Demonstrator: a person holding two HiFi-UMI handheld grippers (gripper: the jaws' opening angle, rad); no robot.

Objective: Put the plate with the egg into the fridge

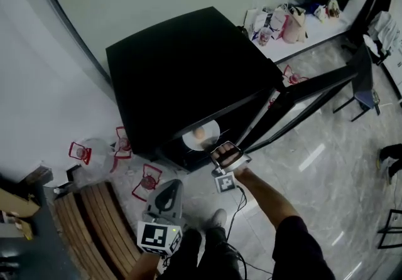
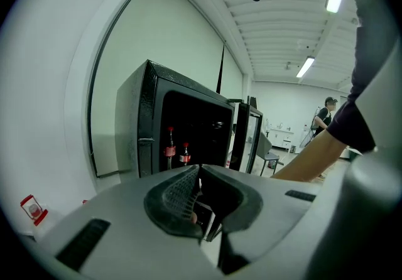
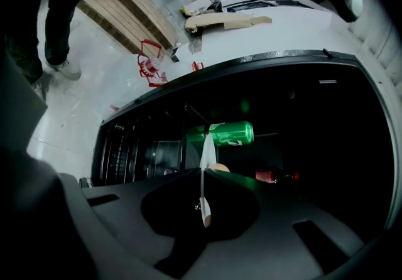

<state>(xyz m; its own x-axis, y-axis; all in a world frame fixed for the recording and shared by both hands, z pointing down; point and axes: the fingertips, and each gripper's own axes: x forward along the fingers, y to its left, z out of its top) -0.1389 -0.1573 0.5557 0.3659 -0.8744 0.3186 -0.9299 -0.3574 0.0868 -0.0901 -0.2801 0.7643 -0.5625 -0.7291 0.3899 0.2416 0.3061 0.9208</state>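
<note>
- The round white plate point(image 1: 211, 128) carrying a pale brown egg point(image 1: 198, 136) sits at the open mouth of the fridge. It is held by its near rim, and I cannot tell whether it rests on a shelf.
- Closest to the person, the left claw point(image 1: 171, 186) hangs low in front of the legs. Its tips meet with nothing between them.
- Just ahead, the right claw point(image 1: 220, 148) is clamped on the plate's thin edge, with the egg just beyond its tips.
- The boxy black fridge point(image 1: 182, 65) stands on the pale floor. Inside lie a green drink can point(image 3: 229, 133) on its side and two dark bottles with red labels point(image 2: 176, 153).
- Its dark-framed glass door point(image 1: 301, 93) stands swung out to the right.
- Well behind, a white counter point(image 1: 317, 32) along the wall carries a cluster of bags point(image 1: 282, 21).
</note>
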